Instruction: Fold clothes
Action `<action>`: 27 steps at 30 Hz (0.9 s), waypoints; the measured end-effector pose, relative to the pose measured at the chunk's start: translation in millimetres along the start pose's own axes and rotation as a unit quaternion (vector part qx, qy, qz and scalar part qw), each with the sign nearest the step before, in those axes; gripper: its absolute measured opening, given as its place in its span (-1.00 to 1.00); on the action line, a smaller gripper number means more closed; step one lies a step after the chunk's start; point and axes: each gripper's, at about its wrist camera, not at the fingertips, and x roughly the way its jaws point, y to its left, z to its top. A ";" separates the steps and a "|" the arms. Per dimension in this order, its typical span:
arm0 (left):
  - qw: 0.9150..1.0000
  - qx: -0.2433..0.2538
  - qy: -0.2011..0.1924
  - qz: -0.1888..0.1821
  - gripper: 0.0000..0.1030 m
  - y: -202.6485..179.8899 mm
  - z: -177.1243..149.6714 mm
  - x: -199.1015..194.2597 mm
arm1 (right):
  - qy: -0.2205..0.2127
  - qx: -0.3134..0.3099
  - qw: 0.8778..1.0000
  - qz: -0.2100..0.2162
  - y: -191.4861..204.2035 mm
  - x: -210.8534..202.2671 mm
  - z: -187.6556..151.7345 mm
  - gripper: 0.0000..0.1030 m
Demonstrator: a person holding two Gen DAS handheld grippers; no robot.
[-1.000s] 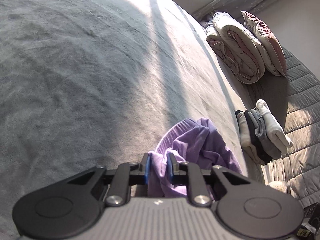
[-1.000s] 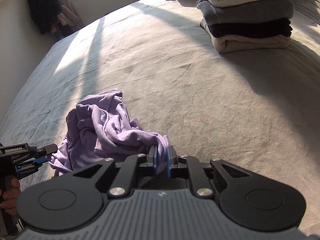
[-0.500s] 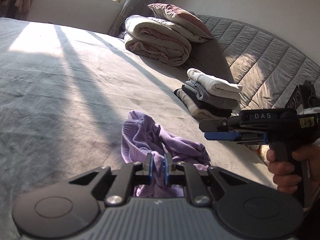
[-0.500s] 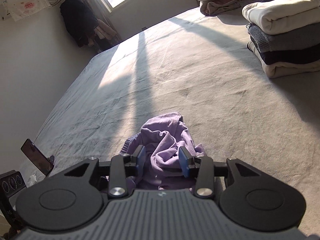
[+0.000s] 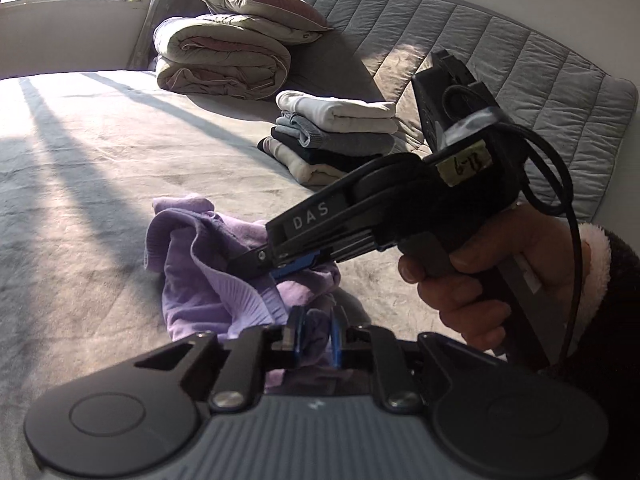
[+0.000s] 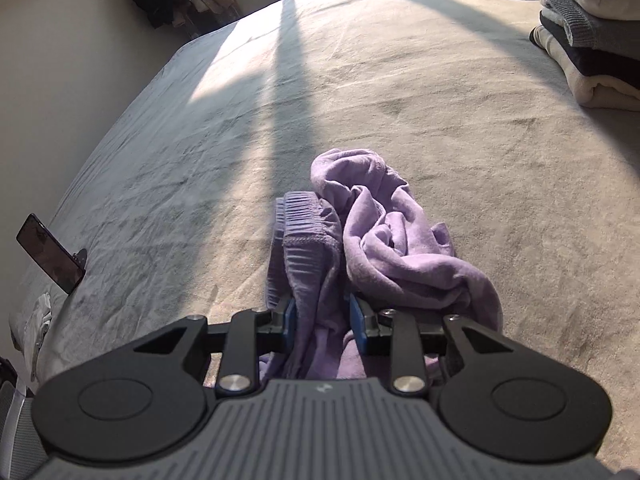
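Crumpled purple garment (image 6: 392,236) on bed (image 6: 400,92), cloth between both jaws: left gripper (image 5: 316,338) opening, right gripper (image 6: 322,322) closing; folded stack (image 6: 592,32) at two o'clock.

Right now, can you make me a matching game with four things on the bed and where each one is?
Things:
1. purple garment
2. white top
3. pillow
4. phone

Places:
A. on the rolled quilt
B. near the bed's left edge, in the right wrist view
C. crumpled in the middle, cloth between both grippers' fingers
D. top of the folded stack

Pairs: 1-C, 2-D, 3-A, 4-B

The left gripper is opening and the right gripper is closing, each with purple cloth between its fingers.
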 end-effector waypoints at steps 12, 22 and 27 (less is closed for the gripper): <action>0.991 -0.122 -0.024 0.044 -0.11 60.8 18.7 -19.8 | -0.017 0.022 0.999 0.029 -8.3 -19.1 -1.5 -0.51; 0.961 -0.252 -0.012 0.110 -0.14 113.1 21.3 8.5 | -0.031 -0.059 0.995 0.076 21.2 -31.6 -11.1 0.07; 0.964 -0.239 -0.016 0.112 -0.13 114.6 24.0 28.8 | -0.010 -0.134 0.989 0.069 38.4 -25.3 -25.5 0.08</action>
